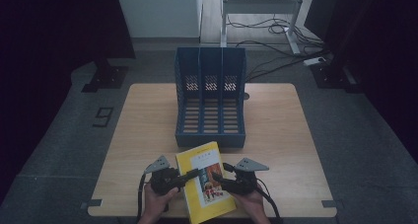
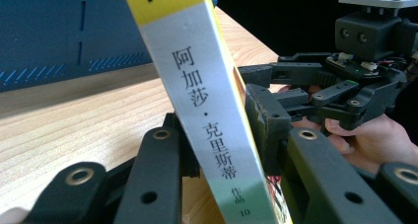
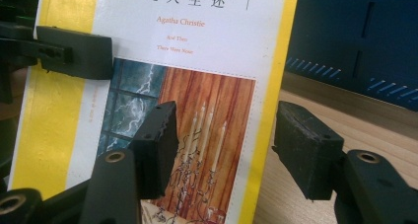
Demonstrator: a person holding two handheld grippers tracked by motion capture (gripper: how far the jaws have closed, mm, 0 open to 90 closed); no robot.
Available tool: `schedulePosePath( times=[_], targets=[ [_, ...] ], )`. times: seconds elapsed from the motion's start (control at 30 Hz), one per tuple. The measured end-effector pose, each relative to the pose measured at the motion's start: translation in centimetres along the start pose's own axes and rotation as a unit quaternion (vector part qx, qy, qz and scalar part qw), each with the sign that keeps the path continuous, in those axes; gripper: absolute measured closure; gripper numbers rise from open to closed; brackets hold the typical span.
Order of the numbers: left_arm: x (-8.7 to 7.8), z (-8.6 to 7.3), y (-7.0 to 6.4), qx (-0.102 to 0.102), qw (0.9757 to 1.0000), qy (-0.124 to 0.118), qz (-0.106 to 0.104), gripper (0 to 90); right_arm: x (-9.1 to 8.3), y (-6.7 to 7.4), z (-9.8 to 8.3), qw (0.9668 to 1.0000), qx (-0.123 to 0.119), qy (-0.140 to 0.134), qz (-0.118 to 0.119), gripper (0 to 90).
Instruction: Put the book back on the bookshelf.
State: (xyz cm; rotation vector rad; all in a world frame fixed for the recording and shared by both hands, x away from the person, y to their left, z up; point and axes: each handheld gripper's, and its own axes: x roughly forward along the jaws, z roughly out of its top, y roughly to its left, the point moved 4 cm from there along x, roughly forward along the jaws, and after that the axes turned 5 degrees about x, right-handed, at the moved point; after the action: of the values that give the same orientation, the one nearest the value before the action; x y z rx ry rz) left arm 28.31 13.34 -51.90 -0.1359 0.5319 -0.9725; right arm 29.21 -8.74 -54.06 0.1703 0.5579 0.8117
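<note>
There is one yellow paperback book (image 1: 204, 181) between the two black tongs, the left tongs (image 1: 193, 174) and the right tongs (image 1: 220, 173). Beyond the tongs stands one blue plastic file rack (image 1: 210, 99) with three compartments, on one wooden desk (image 1: 138, 135).

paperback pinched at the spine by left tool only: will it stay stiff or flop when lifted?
The yellow paperback looks thin with a soft cover, so the free edge will likely sag and fan open. Its glossy cover may slip. The left tool clamps the spine; the right tool straddles the far edge, open.
</note>
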Motion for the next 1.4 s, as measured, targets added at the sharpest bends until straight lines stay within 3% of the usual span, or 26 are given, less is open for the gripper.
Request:
schedulePosePath(
  times=[0.13, 0.33, 0.67, 0.83, 0.87, 1.0, 1.17, 1.4],
  targets=[
    [0.0, 0.0, 0.0, -0.001, 1.0000, 0.005, 0.006, 68.0, 0.2, 0.3, -0.1, 0.9999, -0.010, 0.001, -0.008, 42.2],
    [0.0, -0.1, 0.1, -0.005, 1.0000, 0.004, 0.001, 68.1, 0.1, 0.2, -0.1, 1.0000, -0.002, 0.001, -0.006, 43.3],
    [0.5, -0.1, 0.8, -0.037, 0.9991, 0.022, 0.005, 68.3, 0.8, -0.3, -0.3, 0.9999, 0.009, 0.012, 0.000, 42.3],
    [1.0, 0.4, 0.7, -0.041, 0.9985, 0.035, 0.012, 68.1, 0.7, -0.4, 0.1, 0.9999, 0.009, 0.007, 0.002, 42.3],
    [1.1, 0.9, 0.2, -0.030, 0.9987, 0.038, 0.017, 68.1, 0.4, -0.3, 0.6, 1.0000, 0.003, -0.002, 0.002, 42.5],
    [1.0, 1.7, -0.3, -0.016, 0.9992, 0.032, 0.019, 69.6, 0.0, -0.3, 1.2, 0.9999, 0.002, -0.016, 0.007, 42.4],
    [1.1, 3.0, -0.5, 0.006, 0.9997, 0.021, 0.010, 71.9, -0.3, -0.5, 1.7, 0.9995, -0.002, -0.029, 0.010, 42.4],
    [0.9, 3.7, -1.1, 0.036, 0.9992, 0.013, 0.013, 72.5, -0.6, -0.4, 2.0, 0.9989, -0.007, -0.044, 0.011, 42.4]
  ],
)
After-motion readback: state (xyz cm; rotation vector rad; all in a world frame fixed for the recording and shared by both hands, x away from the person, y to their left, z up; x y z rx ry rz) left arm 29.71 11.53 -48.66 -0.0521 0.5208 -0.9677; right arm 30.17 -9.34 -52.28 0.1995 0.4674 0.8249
